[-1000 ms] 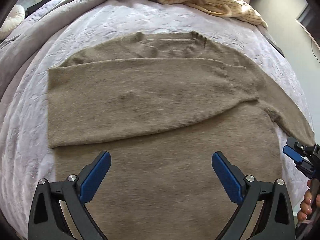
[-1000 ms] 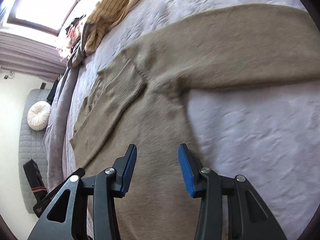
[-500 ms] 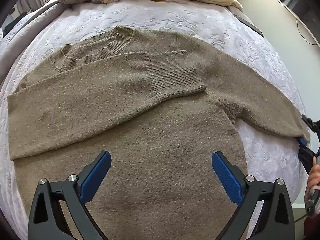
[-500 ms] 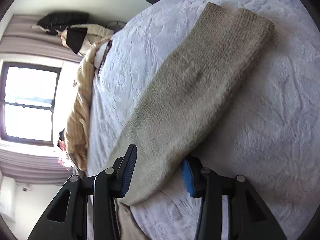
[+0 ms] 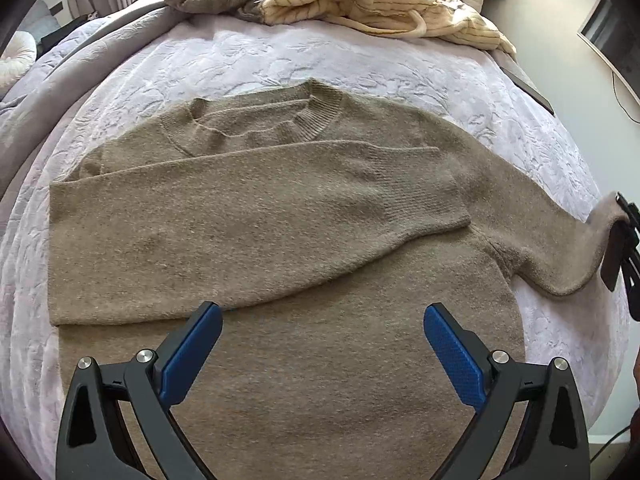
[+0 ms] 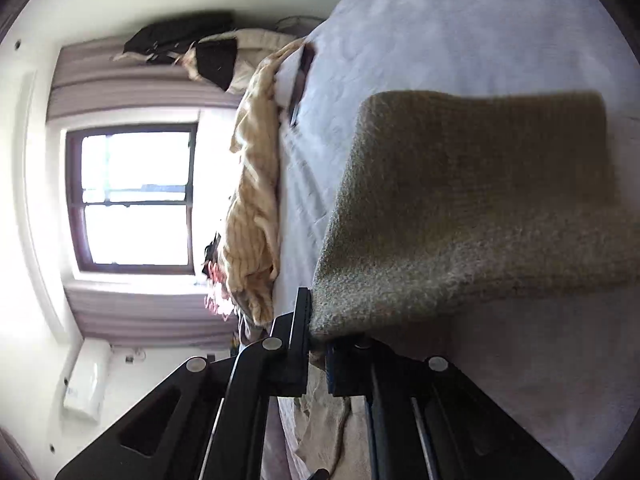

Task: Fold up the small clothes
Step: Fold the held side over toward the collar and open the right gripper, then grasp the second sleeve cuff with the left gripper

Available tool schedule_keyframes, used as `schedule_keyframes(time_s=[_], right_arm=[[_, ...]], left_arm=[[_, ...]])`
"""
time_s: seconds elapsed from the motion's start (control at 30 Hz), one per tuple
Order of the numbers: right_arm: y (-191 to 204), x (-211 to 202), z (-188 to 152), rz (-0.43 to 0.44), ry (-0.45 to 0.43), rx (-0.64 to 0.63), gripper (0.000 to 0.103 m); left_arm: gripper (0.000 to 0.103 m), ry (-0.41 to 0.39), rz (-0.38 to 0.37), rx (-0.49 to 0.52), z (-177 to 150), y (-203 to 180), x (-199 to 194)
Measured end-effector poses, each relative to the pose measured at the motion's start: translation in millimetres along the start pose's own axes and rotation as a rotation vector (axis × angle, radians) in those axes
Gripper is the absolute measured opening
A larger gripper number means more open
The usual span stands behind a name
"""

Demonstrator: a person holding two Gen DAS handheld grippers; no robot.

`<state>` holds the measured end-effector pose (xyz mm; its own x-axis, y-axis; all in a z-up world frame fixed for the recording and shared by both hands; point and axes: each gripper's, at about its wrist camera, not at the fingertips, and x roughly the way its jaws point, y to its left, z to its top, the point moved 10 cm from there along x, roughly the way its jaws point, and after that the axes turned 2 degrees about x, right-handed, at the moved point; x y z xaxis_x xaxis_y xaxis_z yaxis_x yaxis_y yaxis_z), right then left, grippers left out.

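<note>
A tan knit sweater (image 5: 304, 360) lies flat on the bed, neck away from me. Its left sleeve (image 5: 248, 220) is folded across the chest. My left gripper (image 5: 322, 344) is open and empty, hovering over the sweater's lower body. My right gripper (image 6: 318, 344) is shut on the edge of the right sleeve (image 6: 472, 216) and lifts it off the bed. In the left wrist view the right gripper (image 5: 622, 236) shows at the right edge, with the sleeve end (image 5: 576, 248) raised in it.
The bed has a white textured cover (image 5: 360, 60). A pile of cream striped and olive clothes (image 5: 360, 0) lies at the far end, also in the right wrist view (image 6: 252, 200). A window (image 6: 136, 196) is behind. The bed's right edge (image 5: 600, 360) is near.
My right gripper has closed on the right sleeve near its cuff and lifted it off the bed. My left gripper stays open above the sweater's body.
</note>
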<state>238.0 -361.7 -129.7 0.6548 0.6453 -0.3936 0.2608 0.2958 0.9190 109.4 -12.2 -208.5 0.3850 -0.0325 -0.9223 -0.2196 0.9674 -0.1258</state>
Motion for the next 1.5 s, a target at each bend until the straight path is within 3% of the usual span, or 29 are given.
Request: schedule_keyframes(time_s=[0.13,0.3,0.43,0.53,0.63,0.73,0.8,0.87,0.97,1.0,1.03,1.13,1.3,1.4,1.5], right_arm=[[66.8,58.3,-51.5,0.045,0.154,-0.222,0.006],[125.7,139.9,-156.0,0.055,0.378,-0.506,0.006],[136.6,197.5,-239.1,0.016,0.535,-0.676,0.006],[110.9,228.3,-292.0,-0.055,0.641,-0.745,0.006],[76.6,255.5,-316.2,-0.165,0.711,-0.796,0.007],[34.8,261.5,-325.1,-0.291,0.758,-0.768,0.011],[17.2,252.8,-317.1,-0.326,0.748,-0.689,0.034],[19.2,247.6,-306.1,-0.289,0.709,-0.567,0.044],[27.8,242.3,-279.9,-0.259,0.592,-0.422,0.042],[31.0,244.2,-273.8,-0.251,0.563,-0.402,0.021],[33.9,246.6,-269.2,-0.254,0.545,-0.402,0.009],[47.9,258.1,-280.8,-0.284,0.562,-0.543,0.006],[69.0,267.1,-356.6,-0.276,0.719,-0.937,0.006],[56.8,266.8,-393.1,-0.311,0.814,-1.107,0.011],[35.9,258.5,-408.2,-0.382,0.872,-1.2,0.017]], left_arm=[[0.101,-0.026,0.036,-0.037,6.9,37.0,-6.5],[0.101,-0.037,0.071,-0.1,7.8,88.8,-13.3],[0.101,-0.053,0.09,-0.137,1.4,125.9,-19.9],[0.101,-0.055,0.095,-0.163,-4.7,150.7,-20.2],[0.101,-0.044,0.068,-0.196,-10.4,166.5,-16.1],[0.101,-0.039,0.031,-0.212,-14.5,172.7,-11.2],[0.101,-0.041,-0.002,-0.221,-16.1,175.4,-9.3],[0.101,-0.047,-0.038,-0.231,-17.1,175.1,-9.9],[0.101,-0.073,-0.094,-0.254,-12.9,176.3,-12.9],[0.101,-0.085,-0.101,-0.259,-10.1,177.8,-14.5],[0.101,-0.093,-0.105,-0.262,-7.5,179.3,-15.7],[0.101,-0.114,-0.149,-0.287,1.5,185.4,-16.4],[0.101,-0.112,-0.252,-0.339,8.3,195.7,-13.6],[0.101,-0.058,-0.335,-0.347,8.2,188.0,-2.0],[0.101,-0.013,-0.389,-0.323,8.5,170.8,10.6]])
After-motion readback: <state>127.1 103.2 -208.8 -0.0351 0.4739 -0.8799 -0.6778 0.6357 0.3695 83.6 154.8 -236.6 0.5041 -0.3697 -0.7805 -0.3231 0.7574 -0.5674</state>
